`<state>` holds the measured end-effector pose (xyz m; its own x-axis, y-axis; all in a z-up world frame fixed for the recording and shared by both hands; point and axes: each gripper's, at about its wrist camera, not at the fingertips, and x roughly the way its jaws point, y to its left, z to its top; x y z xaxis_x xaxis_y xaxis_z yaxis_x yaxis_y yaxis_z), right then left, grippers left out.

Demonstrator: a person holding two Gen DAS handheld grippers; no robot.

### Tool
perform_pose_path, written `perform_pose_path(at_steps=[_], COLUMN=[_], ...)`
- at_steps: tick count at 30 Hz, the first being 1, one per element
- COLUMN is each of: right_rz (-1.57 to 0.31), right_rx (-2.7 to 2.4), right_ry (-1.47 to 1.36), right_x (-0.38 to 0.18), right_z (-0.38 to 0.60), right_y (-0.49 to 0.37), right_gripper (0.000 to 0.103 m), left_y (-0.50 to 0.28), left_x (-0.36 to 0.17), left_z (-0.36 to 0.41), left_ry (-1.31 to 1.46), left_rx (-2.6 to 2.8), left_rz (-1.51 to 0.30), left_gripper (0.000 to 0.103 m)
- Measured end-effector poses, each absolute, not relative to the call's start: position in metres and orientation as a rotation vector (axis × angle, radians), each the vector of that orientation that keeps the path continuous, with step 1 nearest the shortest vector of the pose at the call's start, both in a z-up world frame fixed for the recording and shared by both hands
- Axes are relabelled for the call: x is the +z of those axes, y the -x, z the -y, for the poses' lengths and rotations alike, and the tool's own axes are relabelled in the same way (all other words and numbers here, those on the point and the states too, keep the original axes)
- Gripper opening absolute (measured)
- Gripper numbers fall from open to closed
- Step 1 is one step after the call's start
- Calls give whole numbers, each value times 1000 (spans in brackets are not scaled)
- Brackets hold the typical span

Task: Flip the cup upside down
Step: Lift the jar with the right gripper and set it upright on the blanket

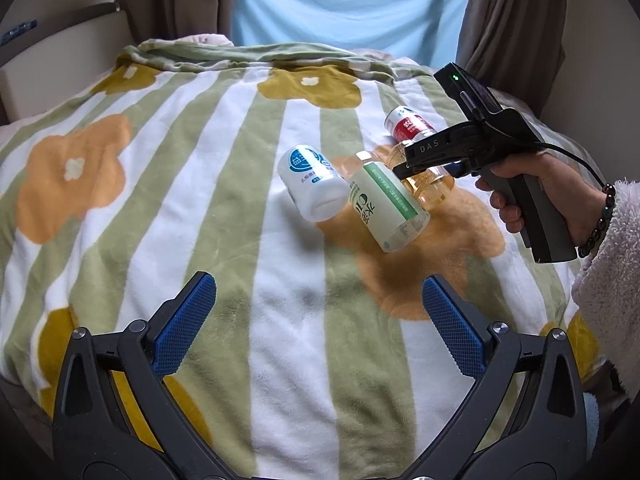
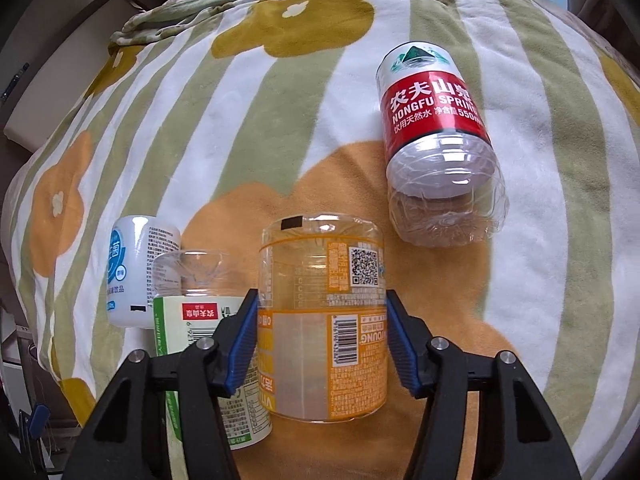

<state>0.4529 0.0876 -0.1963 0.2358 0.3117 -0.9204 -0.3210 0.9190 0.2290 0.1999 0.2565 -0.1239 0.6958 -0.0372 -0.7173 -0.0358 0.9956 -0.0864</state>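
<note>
Four cut-bottle cups lie on a striped flower blanket [image 1: 160,168]. My right gripper [image 2: 320,332] is shut on the orange-labelled clear cup [image 2: 320,320], its blue pads on both sides; in the left wrist view the same cup [image 1: 430,186] lies under the right gripper [image 1: 404,168]. A green-labelled cup [image 1: 386,204] lies beside it and a white cup [image 1: 312,184] further left. A red-labelled cup [image 2: 436,140] lies on its side beyond. My left gripper [image 1: 320,312] is open and empty, near the blanket's front.
Brown curtains [image 1: 516,12] and a pale blue window panel [image 1: 352,0] stand behind the bed. The blanket [image 2: 240,128] covers the whole surface. The person's hand and fleece sleeve [image 1: 608,272] are at the right.
</note>
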Motion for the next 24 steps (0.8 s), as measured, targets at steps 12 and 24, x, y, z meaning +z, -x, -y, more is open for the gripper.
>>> perform_pose_path(at_steps=[12,24], right_rz=[-1135,-1157], right_rx=[517,494], right_ry=[87,69], right_x=[-110,-154], right_z=[-86,-84], right_y=[-348,-259], right_gripper=[55,55], left_y=[-154,-104], left_x=[-95,-85], left_z=[-258,-254], left_ry=[71,103], left_rx=[-23,-51], left_rz=[-760,-737], left_gripper=[103,103])
